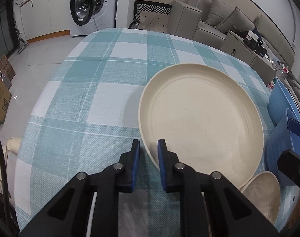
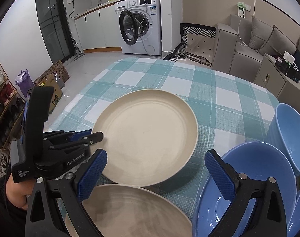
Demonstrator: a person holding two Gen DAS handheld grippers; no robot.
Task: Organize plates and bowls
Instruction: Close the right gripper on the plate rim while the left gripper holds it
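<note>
Your left hand-held gripper [image 2: 97,135] pinches the left rim of the cream plate [image 2: 148,138] on the checked counter [image 2: 219,90]. Your right hand-held gripper [image 2: 155,169] stands wide open above a second cream plate [image 2: 134,211], with blue bowls [image 2: 254,173] just beside it.

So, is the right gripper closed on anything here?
No, the right gripper is open, its blue fingers spread wide above the near cream plate and gripping nothing.

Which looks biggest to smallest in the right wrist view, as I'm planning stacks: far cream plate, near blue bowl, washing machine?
1. Far cream plate.
2. Near blue bowl, a close second; it sits nearer the camera and partly hidden, so unsure.
3. Washing machine, small only through distance.
</note>
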